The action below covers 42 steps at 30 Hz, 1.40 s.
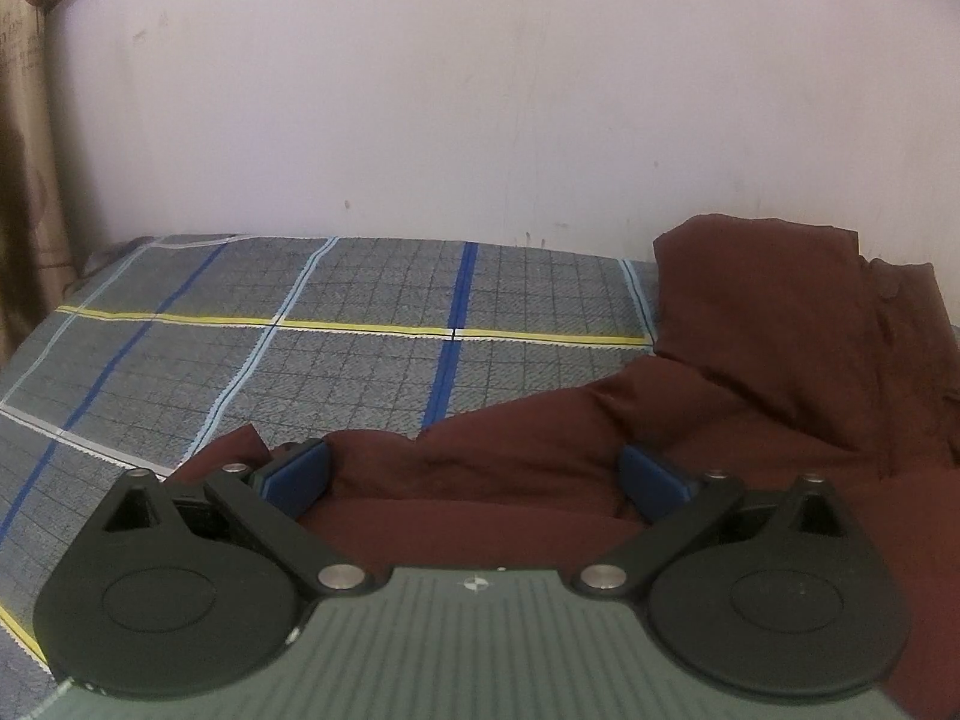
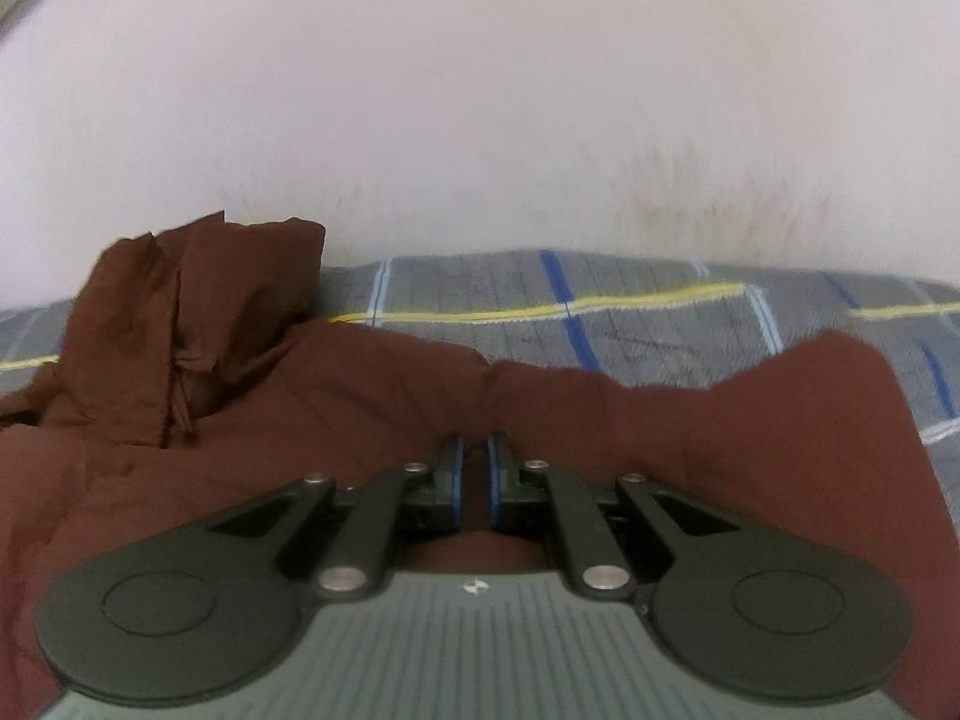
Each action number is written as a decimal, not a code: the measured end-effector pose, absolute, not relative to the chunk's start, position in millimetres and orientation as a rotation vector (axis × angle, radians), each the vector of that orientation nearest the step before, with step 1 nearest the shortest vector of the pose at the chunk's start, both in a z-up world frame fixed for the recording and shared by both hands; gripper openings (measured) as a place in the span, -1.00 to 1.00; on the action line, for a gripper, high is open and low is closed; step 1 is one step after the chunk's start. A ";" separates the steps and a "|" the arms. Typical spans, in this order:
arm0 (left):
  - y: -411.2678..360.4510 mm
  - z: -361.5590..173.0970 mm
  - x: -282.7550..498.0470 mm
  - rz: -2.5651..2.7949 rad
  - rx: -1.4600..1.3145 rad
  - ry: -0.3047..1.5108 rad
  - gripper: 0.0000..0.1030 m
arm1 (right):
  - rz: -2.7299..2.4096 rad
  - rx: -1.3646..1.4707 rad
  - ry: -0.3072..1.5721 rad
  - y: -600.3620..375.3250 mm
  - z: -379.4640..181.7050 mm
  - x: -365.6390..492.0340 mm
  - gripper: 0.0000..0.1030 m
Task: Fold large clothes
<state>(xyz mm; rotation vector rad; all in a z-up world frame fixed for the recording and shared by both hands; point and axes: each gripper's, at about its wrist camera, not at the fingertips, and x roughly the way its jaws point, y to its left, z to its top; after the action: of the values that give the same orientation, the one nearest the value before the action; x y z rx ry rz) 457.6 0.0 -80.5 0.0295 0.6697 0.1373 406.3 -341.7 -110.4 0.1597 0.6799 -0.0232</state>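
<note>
Showing only leftward: curtain (image 1: 27, 192) beside bedspread (image 1: 300, 360).

The dark maroon cloth garment (image 1: 750, 372) lies on the grey checked bed cover (image 1: 336, 312), its bunched part toward the pale plaster wall (image 1: 480, 90) rising behind the bed cover's far edge.

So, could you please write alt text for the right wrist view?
The right gripper is shut on a fold of a dark red garment lying on a grey checked bedspread. A pale wall stands behind, and the picture is slightly blurred.
</note>
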 end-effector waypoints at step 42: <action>73.1 6.6 233.5 -0.199 -0.145 0.690 1.00 | 0.064 0.063 0.488 -411.4 -57.9 14.2 1.00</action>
<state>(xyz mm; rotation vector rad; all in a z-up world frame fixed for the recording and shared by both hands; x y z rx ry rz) 233.5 73.1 6.6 -0.1450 0.6902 -0.1989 14.2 -411.4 -57.9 0.0626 0.4876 0.0643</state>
